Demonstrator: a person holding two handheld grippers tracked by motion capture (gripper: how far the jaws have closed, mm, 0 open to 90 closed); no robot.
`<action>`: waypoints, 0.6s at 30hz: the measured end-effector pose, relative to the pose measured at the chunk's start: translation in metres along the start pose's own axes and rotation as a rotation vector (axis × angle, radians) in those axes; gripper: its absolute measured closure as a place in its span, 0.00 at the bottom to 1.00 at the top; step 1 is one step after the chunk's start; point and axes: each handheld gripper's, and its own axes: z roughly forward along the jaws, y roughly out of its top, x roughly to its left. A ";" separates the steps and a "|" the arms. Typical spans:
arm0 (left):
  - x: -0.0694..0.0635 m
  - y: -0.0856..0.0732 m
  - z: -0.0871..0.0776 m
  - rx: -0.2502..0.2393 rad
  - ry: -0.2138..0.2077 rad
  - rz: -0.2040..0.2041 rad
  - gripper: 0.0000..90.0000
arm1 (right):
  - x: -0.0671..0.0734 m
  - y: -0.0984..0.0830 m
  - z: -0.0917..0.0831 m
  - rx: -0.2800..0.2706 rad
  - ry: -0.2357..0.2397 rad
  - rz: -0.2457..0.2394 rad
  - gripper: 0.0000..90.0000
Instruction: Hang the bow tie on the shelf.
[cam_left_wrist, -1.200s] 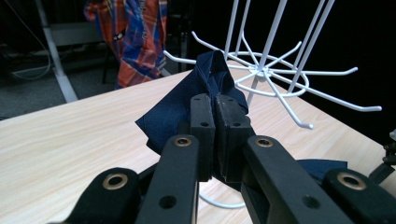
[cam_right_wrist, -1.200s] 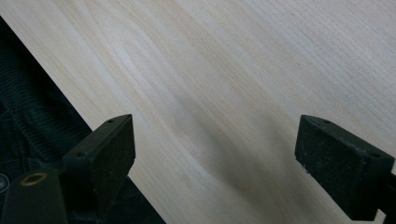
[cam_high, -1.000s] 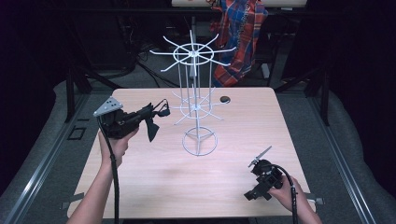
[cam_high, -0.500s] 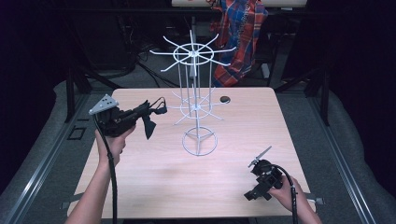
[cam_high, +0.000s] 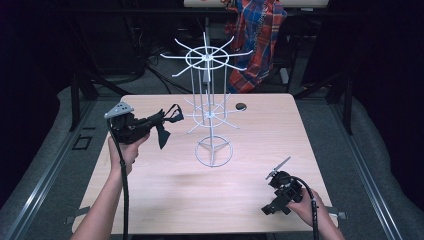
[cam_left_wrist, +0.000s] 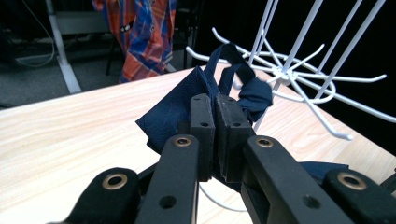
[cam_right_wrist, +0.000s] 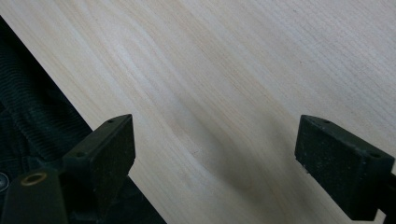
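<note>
My left gripper (cam_high: 159, 120) is held above the table's left side, shut on a dark navy cloth piece with a strap loop (cam_high: 169, 116). In the left gripper view the jaws (cam_left_wrist: 215, 100) pinch the navy cloth (cam_left_wrist: 170, 114), and its loop stands up just short of the white wire rack (cam_left_wrist: 299, 74). The rack (cam_high: 210, 107) stands mid-table on a ring base, its hooks bare. My right gripper (cam_high: 274, 205) rests low near the front right corner. Its jaws (cam_right_wrist: 226, 149) are wide open over bare wood.
A small black disc (cam_high: 241, 106) lies on the light wooden table (cam_high: 280, 135) behind the rack. A plaid shirt (cam_high: 257, 40) hangs beyond the far edge. The table's edge and the dark floor (cam_right_wrist: 32, 121) lie close to my right gripper.
My left gripper has risen a little with the navy cloth and stays close to the rack. The right gripper has not moved.
</note>
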 end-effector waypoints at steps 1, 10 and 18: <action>0.000 -0.001 0.002 0.004 -0.003 -0.002 0.96 | 0.000 0.000 0.000 -0.001 0.000 0.001 0.13; -0.003 -0.006 0.016 0.053 -0.011 0.006 0.96 | 0.000 0.000 0.000 -0.015 0.006 0.008 0.13; -0.007 -0.010 0.024 0.081 -0.024 0.023 0.96 | 0.000 0.000 -0.001 -0.004 -0.002 0.000 0.13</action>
